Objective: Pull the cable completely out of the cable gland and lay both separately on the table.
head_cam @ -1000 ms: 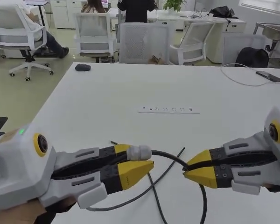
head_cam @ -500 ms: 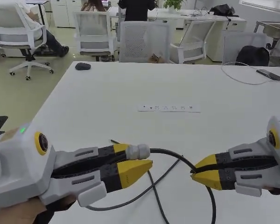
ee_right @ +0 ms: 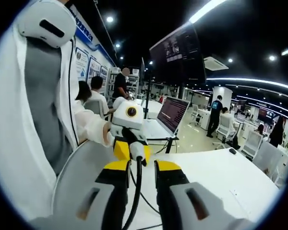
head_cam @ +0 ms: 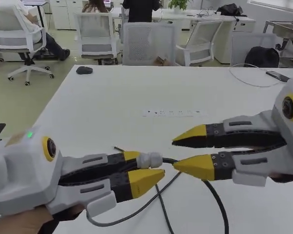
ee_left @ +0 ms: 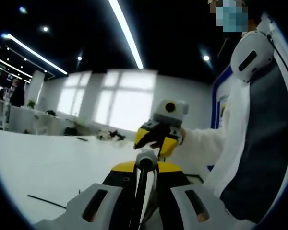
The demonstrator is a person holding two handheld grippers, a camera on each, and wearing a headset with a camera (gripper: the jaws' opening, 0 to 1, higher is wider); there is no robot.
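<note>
Evidently anchoring, the left claw [head_cam: 149, 165] is clamped on the cable gland [head_cam: 148, 159] above the near edge of the counter [head_cam: 136, 92], while the right claw [head_cam: 174, 154] gapes astride the cable [ee_right: 137, 182] beside it, likely for a pulling grip.

Head view: bright, even, sharp. Worktop [head_cam: 136, 92] near-white, with a faint soft shadow beside the cable [head_cam: 218, 204].
Left gripper view: dark ceiling, strip light [ee_left: 126, 33] glaring, windows [ee_left: 120, 98] blown out, slight blur.
Right gripper view: dim, sharper.
Both bend strongly toward the edges.
</note>
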